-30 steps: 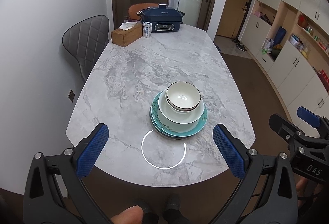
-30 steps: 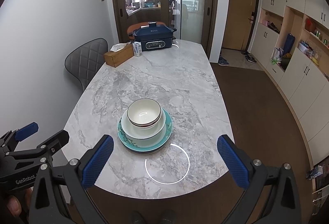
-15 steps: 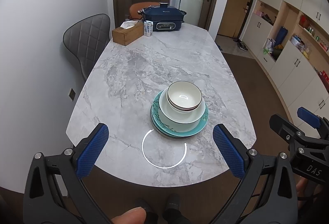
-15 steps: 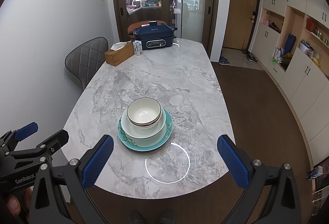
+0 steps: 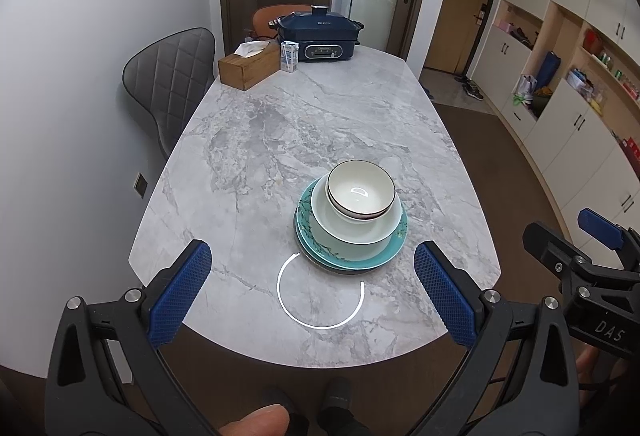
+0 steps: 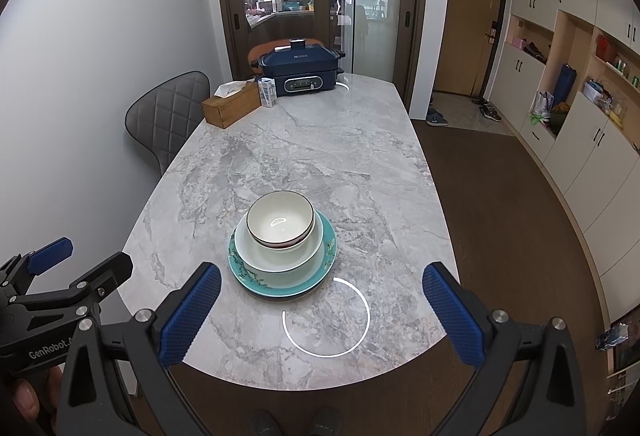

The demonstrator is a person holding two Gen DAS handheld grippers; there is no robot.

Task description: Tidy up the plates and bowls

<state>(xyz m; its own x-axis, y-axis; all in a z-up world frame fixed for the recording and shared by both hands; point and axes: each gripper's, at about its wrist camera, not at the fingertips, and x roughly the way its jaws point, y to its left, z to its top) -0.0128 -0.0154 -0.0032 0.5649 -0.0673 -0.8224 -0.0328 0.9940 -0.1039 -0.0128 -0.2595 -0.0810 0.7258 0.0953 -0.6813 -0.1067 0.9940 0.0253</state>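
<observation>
bowls (image 5: 361,194) nest in a wide bowl (image 5: 356,228) on teal plates (image 5: 352,256); left claw (image 5: 312,292) and right claw (image 6: 320,308) spread, empty.

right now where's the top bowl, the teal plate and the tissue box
top bowl (image 5: 360,192), left wrist view, inner floor
teal plate (image 5: 362,260), left wrist view, near rim
tissue box (image 6: 232,108), right wrist view, wooden side

Not much readable text here. The blue electric cooker (image 6: 298,70) at the far end of the surface has a brand on its lid that looks like "BUICK" or "BUCK", too small to be sure. My left hand-held gripper (image 6: 76,268) says "GenRobot.A", cut off after that. My right hand-held gripper (image 5: 568,240) has "DAS" on its body. The little carton (image 6: 268,92) has print I can't read.
</observation>
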